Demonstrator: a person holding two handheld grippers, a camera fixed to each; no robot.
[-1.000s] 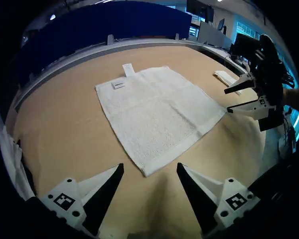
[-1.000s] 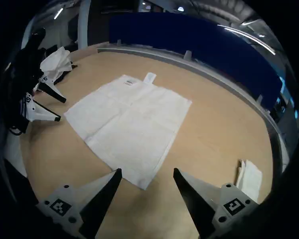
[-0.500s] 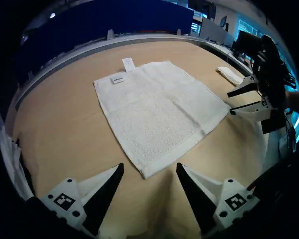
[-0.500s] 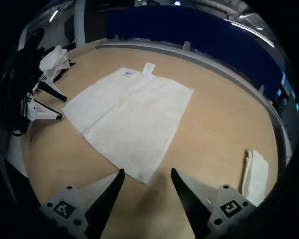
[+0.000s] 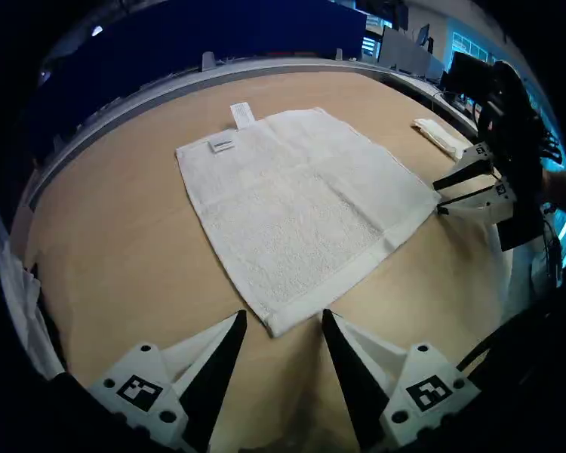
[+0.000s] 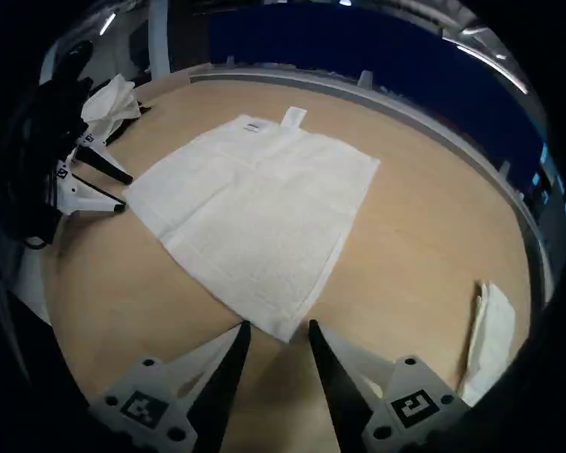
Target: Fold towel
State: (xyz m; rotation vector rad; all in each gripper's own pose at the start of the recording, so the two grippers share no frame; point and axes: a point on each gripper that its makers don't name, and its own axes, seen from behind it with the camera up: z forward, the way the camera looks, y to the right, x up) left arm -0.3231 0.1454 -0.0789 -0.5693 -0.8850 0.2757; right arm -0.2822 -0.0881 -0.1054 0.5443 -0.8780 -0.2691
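- The left tongs (image 5: 281,313) sit at 6 o'clock in the left gripper view. They are released: the two fingers stand apart, and the nearest corner of the towel (image 5: 298,204) lies in the gap between their tips.
- The right tongs (image 6: 278,325) sit at 6 o'clock in the right gripper view. They are also released, with a narrower gap, and another towel corner lies between the fingertips. Neither finger can be seen pressing on the cloth.
- The towel is white and lies spread flat in a single layer on the wooden table (image 5: 117,249). It fills the middle of both views.
- A small white tag (image 5: 241,115) sticks out from the towel's far edge, at 11 o'clock in the left gripper view.
- In the left gripper view the right tongs appear at 3 o'clock, fingers apart, with their tips right at the towel's side corner.
- In the right gripper view the left tongs appear at 9 o'clock, fingers apart, with their tips at the opposite side corner.
- A folded white cloth (image 6: 490,332) lies at 4 o'clock in the right gripper view, well apart from the towel.
- A crumpled white cloth (image 6: 113,106) lies at 10 o'clock in the same view, beyond the left tongs.
- A blue partition (image 5: 207,34) runs along the table's far edge at 12 o'clock.
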